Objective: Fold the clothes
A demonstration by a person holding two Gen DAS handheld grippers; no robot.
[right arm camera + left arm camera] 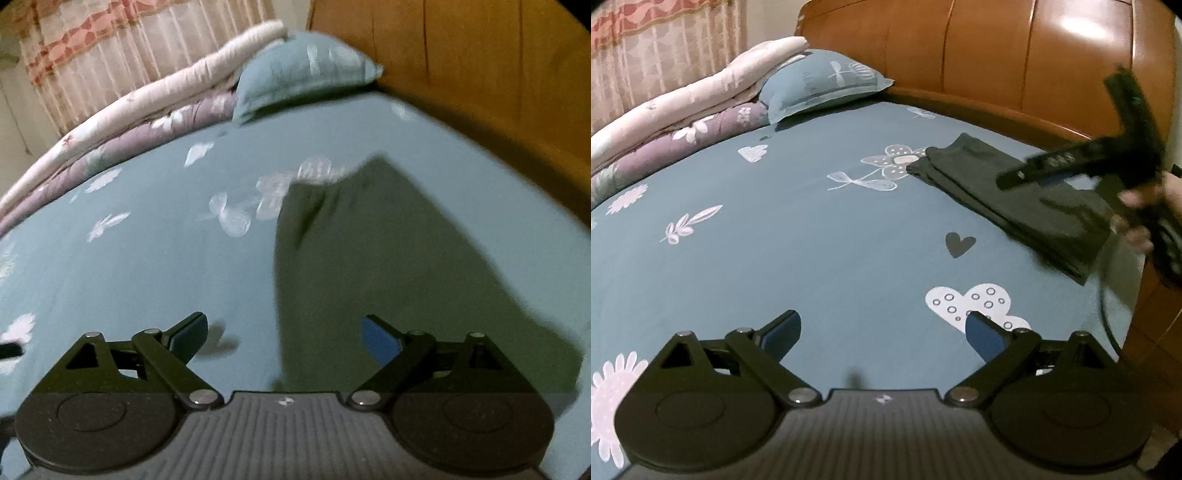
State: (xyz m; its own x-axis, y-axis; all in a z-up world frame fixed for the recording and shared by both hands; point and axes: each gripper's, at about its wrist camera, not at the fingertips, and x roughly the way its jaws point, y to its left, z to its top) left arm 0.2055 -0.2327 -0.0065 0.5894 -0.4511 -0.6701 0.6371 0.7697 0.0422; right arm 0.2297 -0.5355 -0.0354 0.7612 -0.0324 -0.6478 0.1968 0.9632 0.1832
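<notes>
The dark garment (1008, 199) lies folded at the bed's (798, 236) far right. Both the left gripper (882, 332) and right gripper (284, 332) hang released, holding nothing; I'd leave the fold untouched.

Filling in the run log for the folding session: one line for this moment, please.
garment: dark, folded, flat on bed sheet | left gripper: open, empty | right gripper: open, empty, above garment

Beyond the left gripper's fingers (982, 334), bare bedsheet (798, 240) is seen; the folded garment (1008, 192) is laid ahead to their right. The pillow (820, 81) and rolled quilt (683, 122) are set far ahead, left, against the headboard (979, 48).
</notes>
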